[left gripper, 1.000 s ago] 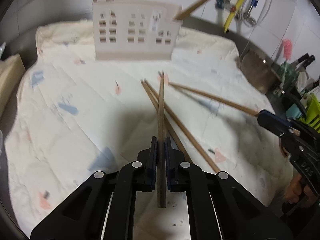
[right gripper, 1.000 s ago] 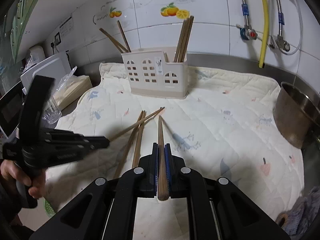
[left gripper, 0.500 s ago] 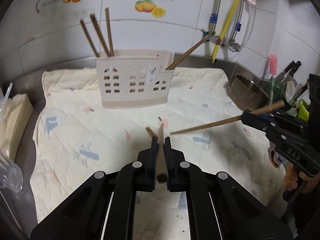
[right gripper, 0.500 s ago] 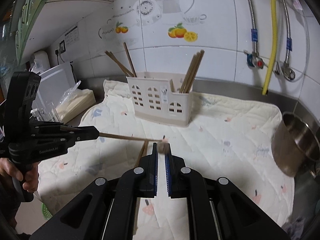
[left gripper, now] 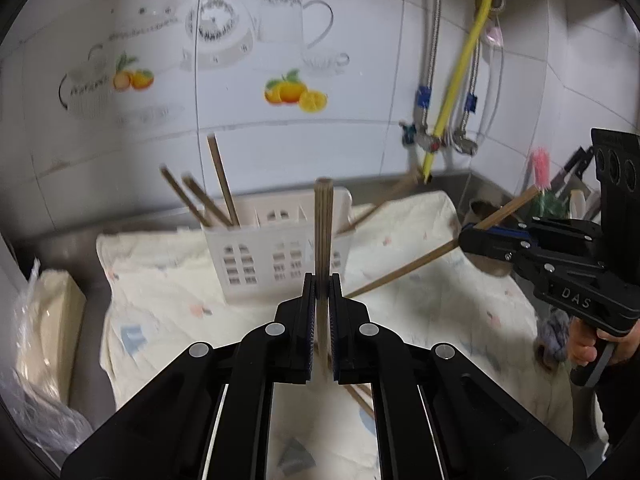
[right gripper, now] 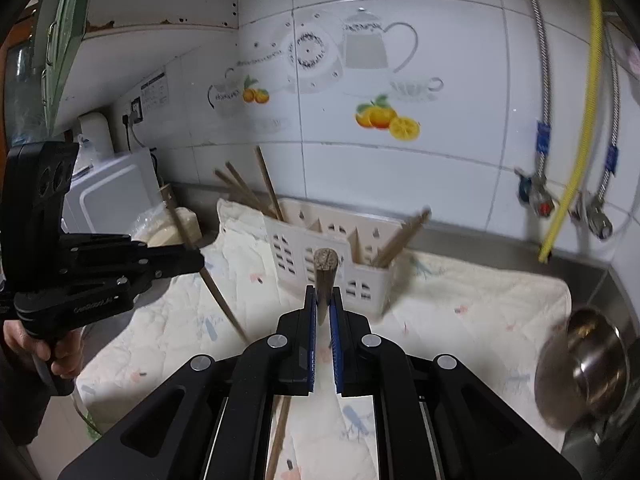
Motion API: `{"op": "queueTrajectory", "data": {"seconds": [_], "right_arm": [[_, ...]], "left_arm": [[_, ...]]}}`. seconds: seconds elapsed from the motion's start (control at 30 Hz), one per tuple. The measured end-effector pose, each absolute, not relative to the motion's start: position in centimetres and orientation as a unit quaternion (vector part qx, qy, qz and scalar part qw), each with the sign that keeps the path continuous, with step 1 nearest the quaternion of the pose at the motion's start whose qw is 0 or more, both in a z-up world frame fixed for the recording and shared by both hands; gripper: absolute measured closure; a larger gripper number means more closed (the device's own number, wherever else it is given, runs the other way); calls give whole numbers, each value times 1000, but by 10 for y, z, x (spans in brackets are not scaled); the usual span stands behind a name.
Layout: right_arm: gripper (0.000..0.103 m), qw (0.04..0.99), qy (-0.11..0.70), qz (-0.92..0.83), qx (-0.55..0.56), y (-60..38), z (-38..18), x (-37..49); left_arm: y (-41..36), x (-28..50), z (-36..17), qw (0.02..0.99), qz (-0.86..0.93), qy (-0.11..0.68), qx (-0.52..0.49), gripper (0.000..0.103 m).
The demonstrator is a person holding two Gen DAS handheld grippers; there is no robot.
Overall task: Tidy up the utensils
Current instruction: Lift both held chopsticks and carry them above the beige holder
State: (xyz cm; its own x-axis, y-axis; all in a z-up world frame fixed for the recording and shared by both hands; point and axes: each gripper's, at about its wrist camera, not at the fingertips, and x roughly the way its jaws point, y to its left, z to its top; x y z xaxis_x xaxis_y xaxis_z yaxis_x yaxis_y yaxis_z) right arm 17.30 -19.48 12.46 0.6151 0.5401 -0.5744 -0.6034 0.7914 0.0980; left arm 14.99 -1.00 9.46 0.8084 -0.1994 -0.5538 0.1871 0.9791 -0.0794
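My left gripper (left gripper: 321, 280) is shut on a wooden chopstick (left gripper: 323, 220) whose end rises in front of the white windowed utensil holder (left gripper: 280, 248). In the right wrist view my right gripper (right gripper: 324, 292) is shut on another chopstick (right gripper: 325, 266), its butt end facing the camera, before the holder (right gripper: 360, 248). Each gripper shows in the other's view: the right gripper (left gripper: 468, 236) with its slanted chopstick (left gripper: 404, 272), and the left gripper (right gripper: 196, 260) with its own (right gripper: 212, 284). Several chopsticks (left gripper: 218, 188) stand in the holder. Loose chopsticks (right gripper: 280, 432) lie on the cloth below.
A cream patterned cloth (left gripper: 160, 280) covers the steel counter. A steel pot (right gripper: 584, 364) stands at the right, a plastic-wrapped pack (left gripper: 40, 320) and a white appliance (right gripper: 108, 192) at the left. Hoses and valves (right gripper: 576, 160) hang on the tiled wall behind.
Both grippers have risen off the cloth, each carrying its chopstick, and both chopsticks now tilt upward. The holder and wall fill more of both views.
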Motion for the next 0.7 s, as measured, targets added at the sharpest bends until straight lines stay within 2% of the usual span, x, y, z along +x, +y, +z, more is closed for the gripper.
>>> {"op": "queueTrajectory", "data": {"seconds": [0.43,0.7], "right_arm": [[97,908,272,312,-63,-188,181,217],[97,910,271,301,-85,-182,186,236]], "left_arm": [[0,204,196,980,-51,192,25,98],[13,251,196,980,-27,196,3,98]]}}
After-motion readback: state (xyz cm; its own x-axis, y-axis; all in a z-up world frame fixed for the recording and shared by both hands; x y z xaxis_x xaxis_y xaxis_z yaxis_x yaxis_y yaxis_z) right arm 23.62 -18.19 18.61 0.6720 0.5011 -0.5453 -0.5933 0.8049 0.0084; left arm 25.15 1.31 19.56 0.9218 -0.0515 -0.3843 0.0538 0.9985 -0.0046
